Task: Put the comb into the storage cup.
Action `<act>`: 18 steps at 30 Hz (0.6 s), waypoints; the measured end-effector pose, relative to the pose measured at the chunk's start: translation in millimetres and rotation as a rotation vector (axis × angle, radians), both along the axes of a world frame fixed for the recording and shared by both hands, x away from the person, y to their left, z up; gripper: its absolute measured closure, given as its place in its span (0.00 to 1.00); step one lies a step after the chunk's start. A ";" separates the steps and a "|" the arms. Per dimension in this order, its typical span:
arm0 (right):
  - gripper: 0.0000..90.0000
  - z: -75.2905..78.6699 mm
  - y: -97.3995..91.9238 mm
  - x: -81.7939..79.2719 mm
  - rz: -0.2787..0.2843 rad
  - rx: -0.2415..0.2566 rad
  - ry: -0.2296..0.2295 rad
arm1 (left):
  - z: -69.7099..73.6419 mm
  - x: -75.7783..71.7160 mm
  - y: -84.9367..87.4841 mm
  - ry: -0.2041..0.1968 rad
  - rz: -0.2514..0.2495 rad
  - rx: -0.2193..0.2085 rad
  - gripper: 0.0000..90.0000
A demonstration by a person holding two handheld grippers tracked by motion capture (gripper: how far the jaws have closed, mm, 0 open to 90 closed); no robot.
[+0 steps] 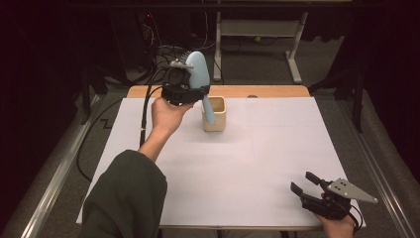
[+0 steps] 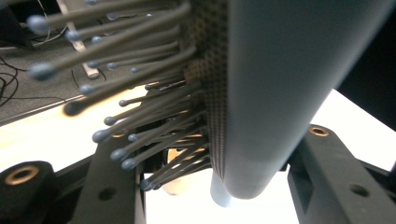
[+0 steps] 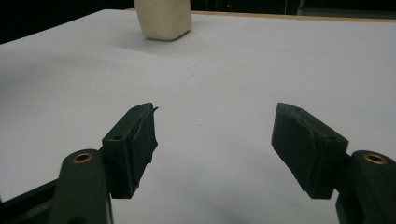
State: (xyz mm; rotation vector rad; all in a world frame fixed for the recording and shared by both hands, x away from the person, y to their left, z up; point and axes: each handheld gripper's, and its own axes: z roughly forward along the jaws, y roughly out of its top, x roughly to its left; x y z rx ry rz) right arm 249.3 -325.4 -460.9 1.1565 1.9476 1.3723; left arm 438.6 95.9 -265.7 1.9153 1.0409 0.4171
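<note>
A light-blue hairbrush (image 1: 197,72) is held upright over the far left of the white table (image 1: 247,163), with my left gripper (image 1: 190,84) shut on its head. Its handle (image 1: 208,111) points down into a cream square cup (image 1: 218,122). In the left gripper view the brush's grey-blue back (image 2: 280,93) and ball-tipped bristles (image 2: 140,93) sit between the black jaws of the left gripper (image 2: 219,154). My right gripper (image 1: 303,182) rests at the table's near right corner, open with nothing between its pads. The right gripper view has this gripper (image 3: 212,140) facing the cup (image 3: 163,18) far off.
White paper covers the table, and a wooden strip (image 1: 277,91) shows at its far edge. A black cable (image 1: 145,111) trails from the left gripper off the table's left side. A metal desk frame (image 1: 257,29) stands on the floor behind.
</note>
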 end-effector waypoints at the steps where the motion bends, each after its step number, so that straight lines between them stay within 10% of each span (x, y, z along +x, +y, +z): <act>1: 0.35 -0.1 -0.1 0.1 0.001 0.000 0.001 | 0.1 1.5 -0.7 0.000 0.004 0.000 0.60; 18: 0.35 -0.5 0.0 0.5 0.006 0.001 0.003 | -2.3 28.0 -5.5 0.004 0.058 -0.007 0.60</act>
